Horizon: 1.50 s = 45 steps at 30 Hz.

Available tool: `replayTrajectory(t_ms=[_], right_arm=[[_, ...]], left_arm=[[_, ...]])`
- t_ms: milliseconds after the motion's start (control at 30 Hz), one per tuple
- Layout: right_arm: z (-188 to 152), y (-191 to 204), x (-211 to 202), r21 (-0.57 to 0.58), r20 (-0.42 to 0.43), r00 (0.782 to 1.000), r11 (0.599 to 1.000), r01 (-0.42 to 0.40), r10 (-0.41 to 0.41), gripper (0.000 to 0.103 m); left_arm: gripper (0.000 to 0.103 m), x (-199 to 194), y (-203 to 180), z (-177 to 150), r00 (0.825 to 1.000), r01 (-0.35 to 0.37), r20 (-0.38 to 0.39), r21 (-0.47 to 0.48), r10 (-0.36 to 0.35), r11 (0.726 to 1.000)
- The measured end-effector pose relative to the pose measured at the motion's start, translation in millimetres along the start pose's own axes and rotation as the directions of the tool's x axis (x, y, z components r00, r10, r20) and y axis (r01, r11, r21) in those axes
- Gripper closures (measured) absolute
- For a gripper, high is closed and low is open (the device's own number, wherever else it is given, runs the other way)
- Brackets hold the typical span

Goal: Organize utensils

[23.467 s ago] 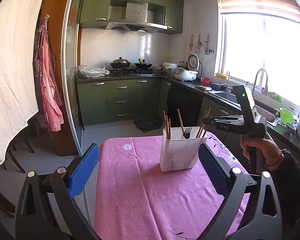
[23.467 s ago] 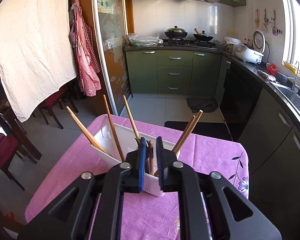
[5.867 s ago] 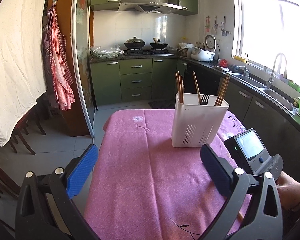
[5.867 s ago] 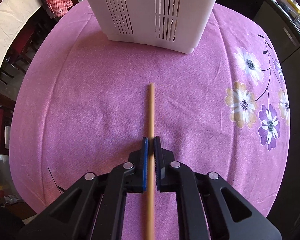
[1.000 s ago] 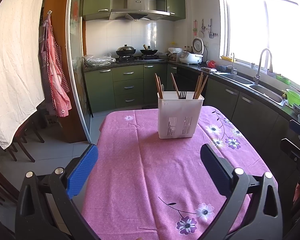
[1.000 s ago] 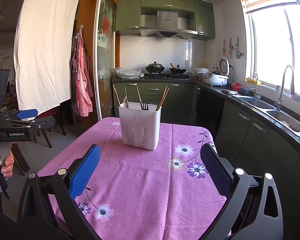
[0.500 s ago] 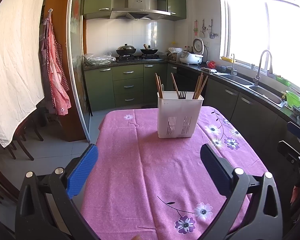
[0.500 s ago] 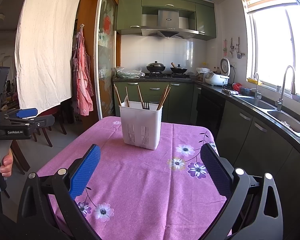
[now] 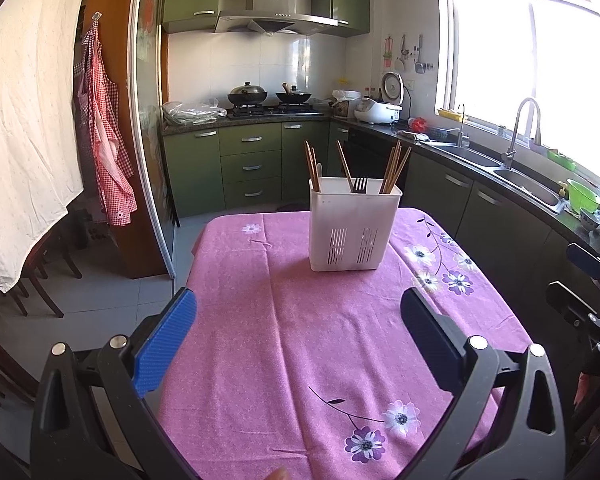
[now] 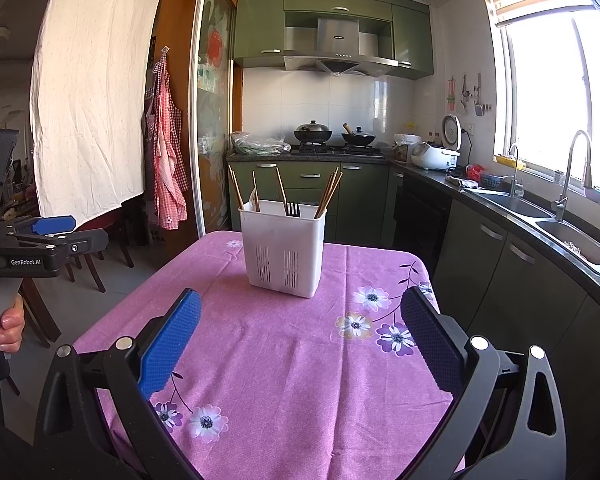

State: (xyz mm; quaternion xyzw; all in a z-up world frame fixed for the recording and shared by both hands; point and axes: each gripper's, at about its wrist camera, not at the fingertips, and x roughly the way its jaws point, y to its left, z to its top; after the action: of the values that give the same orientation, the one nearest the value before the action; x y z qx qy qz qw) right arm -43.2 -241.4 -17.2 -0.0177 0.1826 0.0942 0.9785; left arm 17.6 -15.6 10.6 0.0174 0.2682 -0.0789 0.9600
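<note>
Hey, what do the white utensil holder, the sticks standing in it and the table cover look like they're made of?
Utensil holder: probably plastic; opaque white, smooth matte walls with moulded vent slots. Chopsticks: likely wood or bamboo; thin brown sticks with a dull finish, grain too small to tell. Tablecloth: woven fabric by its look; pink, matte, printed flowers, soft creases and a draping edge.

Woks (image 9: 247, 94), rice cooker (image 9: 377, 110), apron (image 10: 166, 148)

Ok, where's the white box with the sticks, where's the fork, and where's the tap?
white box (image 10: 283, 254), right wrist view, on its slotted front wall.
fork (image 10: 293, 209), right wrist view, on its dark tines above the rim.
tap (image 9: 521, 132), left wrist view, on its curved metal neck.
</note>
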Motion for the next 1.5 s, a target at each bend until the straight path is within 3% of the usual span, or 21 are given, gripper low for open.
replayTrajectory(t_ms=[900,1500], right_arm=[[-8,1,7,-0.006,-0.017,1.000,1.000,-0.011,0.011,0.005],[-9,-2,12,-0.006,-0.033,0.999,1.000,-0.013,0.013,0.005]], left_arm=[[0.006,8,-9,-1,0.999,-0.001,-0.039,0.039,0.002,0.999],[0.006,5,-10,-4,1.000,0.004,0.002,0.051,-0.004,0.999]])
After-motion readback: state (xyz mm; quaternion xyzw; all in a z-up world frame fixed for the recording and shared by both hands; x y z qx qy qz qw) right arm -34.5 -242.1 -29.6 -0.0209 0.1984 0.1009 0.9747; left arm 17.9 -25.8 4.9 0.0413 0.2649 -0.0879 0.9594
